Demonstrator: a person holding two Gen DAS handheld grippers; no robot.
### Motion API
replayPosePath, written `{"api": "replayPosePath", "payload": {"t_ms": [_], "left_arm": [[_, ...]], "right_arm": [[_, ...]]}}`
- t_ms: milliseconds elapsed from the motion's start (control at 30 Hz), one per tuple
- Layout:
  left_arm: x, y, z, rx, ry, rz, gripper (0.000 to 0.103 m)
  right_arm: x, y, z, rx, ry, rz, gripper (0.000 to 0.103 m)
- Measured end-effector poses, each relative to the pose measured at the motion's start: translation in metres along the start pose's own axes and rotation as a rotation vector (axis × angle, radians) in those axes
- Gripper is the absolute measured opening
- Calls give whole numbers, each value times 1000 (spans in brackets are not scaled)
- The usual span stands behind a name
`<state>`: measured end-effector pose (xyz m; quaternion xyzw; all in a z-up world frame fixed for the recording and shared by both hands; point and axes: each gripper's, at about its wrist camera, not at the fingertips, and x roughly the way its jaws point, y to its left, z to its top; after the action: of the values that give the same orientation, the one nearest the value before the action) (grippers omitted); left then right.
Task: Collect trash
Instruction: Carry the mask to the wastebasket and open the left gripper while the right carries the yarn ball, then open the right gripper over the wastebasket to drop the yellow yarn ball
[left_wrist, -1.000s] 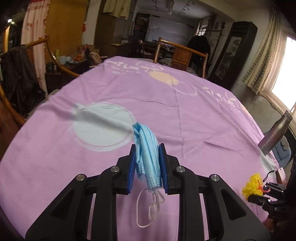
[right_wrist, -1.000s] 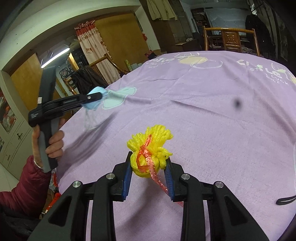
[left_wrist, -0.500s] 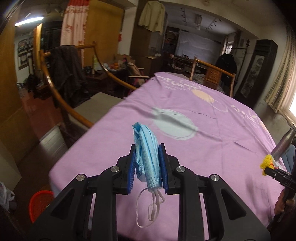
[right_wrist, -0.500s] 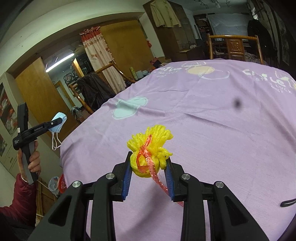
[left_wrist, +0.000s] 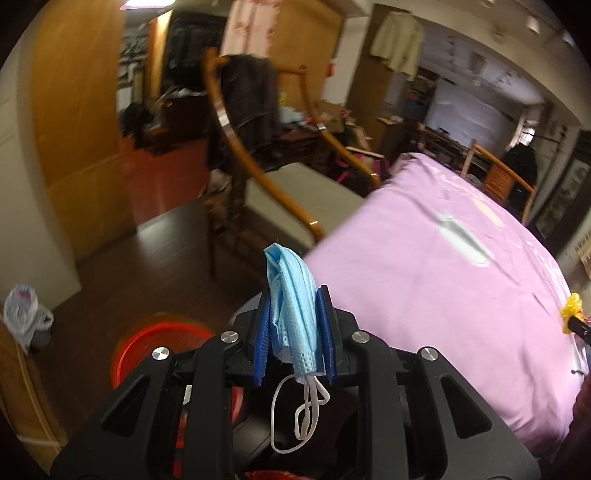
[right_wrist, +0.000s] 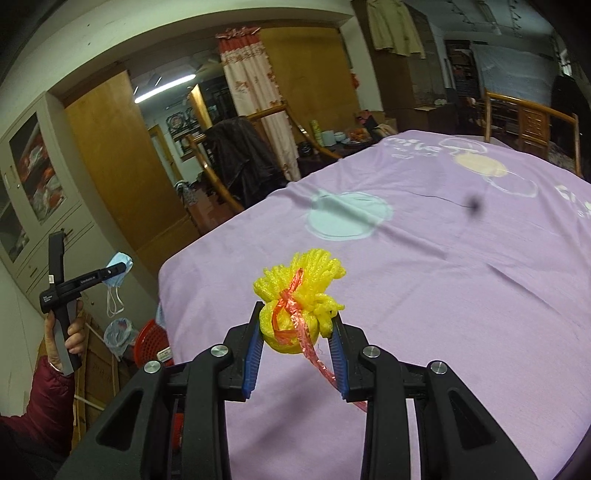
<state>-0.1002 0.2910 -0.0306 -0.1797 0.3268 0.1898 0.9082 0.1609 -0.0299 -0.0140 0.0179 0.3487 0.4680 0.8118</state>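
My left gripper (left_wrist: 295, 306) is shut on a crumpled blue face mask (left_wrist: 291, 299), whose white ear loops dangle below the jaws. It hangs past the table's edge, above a red basket (left_wrist: 147, 343) on the dark floor. In the right wrist view the same mask (right_wrist: 119, 271) and left gripper (right_wrist: 122, 268) show at far left, over the red basket (right_wrist: 149, 339). My right gripper (right_wrist: 297, 325) is shut on a yellow foam net ball (right_wrist: 299, 299) tied with a red plastic strip, held above the purple tablecloth (right_wrist: 443, 295).
A wooden chair (left_wrist: 266, 177) with a dark jacket stands beside the table corner. A white plastic bag (left_wrist: 22, 310) lies by the wall left of the basket. More chairs (right_wrist: 532, 122) stand at the table's far side. A hand in a dark red sleeve (right_wrist: 51, 398) holds the left gripper.
The left gripper swung left off the table with the mask, until the red basket lay below it. The right gripper rose a little with the yellow ball and turned leftward.
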Motion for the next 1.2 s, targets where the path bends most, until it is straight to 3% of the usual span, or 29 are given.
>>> {"api": "replayPosePath", "payload": {"t_ms": [300,333,400,467,533,767,1200], "left_arm": [[16,92,-36,-132,69,66,28],[19,98,-40,-134,83,84,31],[23,110,-49,-146,106,130,56],[22,125,-58,-173,117,168,70],[19,134,-63,-186,122,177,71],[-1,168,-70,-216,101,294,93],[-18,190,-80,-173,105,431,96]], "right_arm": [[42,75,16,-103,75,77,32],[46,82,16,-111,83,87,32],[56,102,19,-133,104,115,32],[63,117,21,-153,119,133,32],[74,139,22,-184,140,159,32],[109,202,20,-277,220,248,32],[181,309,2,-418,377,373,33]]}}
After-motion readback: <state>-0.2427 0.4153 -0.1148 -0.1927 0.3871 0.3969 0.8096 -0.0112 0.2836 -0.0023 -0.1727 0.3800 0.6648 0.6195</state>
